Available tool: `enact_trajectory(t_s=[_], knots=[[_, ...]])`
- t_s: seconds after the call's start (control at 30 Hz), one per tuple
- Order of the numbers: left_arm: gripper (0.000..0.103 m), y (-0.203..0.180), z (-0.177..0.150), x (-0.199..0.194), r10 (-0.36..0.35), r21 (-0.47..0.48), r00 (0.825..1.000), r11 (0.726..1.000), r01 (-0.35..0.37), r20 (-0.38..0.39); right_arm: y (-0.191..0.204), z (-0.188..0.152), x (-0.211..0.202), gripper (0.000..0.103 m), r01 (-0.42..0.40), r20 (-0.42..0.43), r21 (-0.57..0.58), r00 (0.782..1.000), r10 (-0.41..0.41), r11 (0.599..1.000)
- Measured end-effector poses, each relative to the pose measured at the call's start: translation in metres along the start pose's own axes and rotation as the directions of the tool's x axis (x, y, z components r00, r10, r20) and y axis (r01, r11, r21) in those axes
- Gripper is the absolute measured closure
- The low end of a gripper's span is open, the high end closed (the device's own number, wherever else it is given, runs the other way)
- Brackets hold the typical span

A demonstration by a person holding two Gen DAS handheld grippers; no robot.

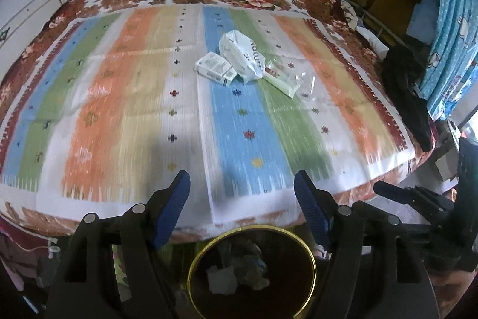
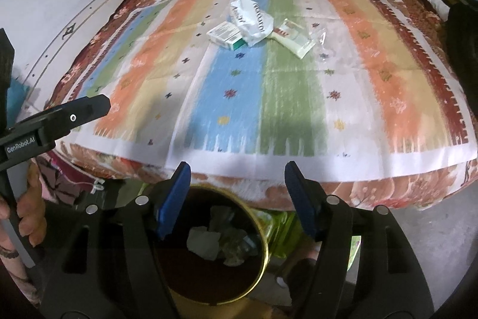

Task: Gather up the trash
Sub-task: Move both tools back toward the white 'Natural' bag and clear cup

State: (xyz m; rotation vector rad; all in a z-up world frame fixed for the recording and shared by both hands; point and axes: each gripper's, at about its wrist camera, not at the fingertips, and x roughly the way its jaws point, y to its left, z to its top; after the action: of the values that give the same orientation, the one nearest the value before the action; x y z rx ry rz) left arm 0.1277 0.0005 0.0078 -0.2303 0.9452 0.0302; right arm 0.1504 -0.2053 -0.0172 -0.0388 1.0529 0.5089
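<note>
The bed (image 1: 149,97) still has a trash pile (image 1: 248,65) upper middle of frame, well apart from both spread, empty hand-held grippers (left (image 1: 242,193), right (image 2: 237,184)) over the bin (image 1: 310,256), so that clear plastic wrapper (image 1: 304,82) could easily slip out mid-carry.

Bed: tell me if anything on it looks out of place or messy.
A small heap of litter sits mid-bed on the striped cover: a crumpled white bag lying partly over a small carton, a flat pale packet and clear wrapping beside them. Some trash is already in the bin below. Both tongs, left and right, are open and empty.
</note>
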Motion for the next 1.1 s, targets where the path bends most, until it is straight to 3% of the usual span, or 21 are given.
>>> enact_trajectory(t_s=[0.3,0.53,0.7,0.8,0.9,1.1], knots=[[0.028,-0.001,0.037,0.023,0.035,-0.011,0.999,0.999,-0.035,0.018,-0.019,0.042,0.012,0.038,0.056,0.007,0.047,0.998,-0.056,0.997],[0.027,0.01,0.057,0.05,0.025,-0.069,0.999,0.997,-0.026,-0.022,-0.044,0.077,0.027,0.036,0.11,0.004,0.094,0.994,-0.111,0.989],[0.021,0.013,0.071,0.068,0.039,-0.073,0.999,0.997,-0.041,-0.023,-0.063,0.097,0.045,0.035,0.16,-0.019,0.119,0.987,-0.159,0.98],[0.014,0.013,0.079,0.079,0.025,-0.067,0.999,0.997,-0.027,-0.032,-0.072,0.106,0.056,0.028,0.16,-0.048,0.122,0.987,-0.155,0.98],[0.009,0.011,0.087,0.088,0.032,-0.056,0.999,0.998,-0.034,-0.025,-0.078,0.115,0.065,0.028,0.163,-0.062,0.127,0.986,-0.157,0.978],[0.006,0.009,0.103,0.106,0.053,-0.054,0.998,0.997,-0.055,-0.027,-0.089,0.133,0.083,0.027,0.186,-0.054,0.137,0.982,-0.18,0.973]])
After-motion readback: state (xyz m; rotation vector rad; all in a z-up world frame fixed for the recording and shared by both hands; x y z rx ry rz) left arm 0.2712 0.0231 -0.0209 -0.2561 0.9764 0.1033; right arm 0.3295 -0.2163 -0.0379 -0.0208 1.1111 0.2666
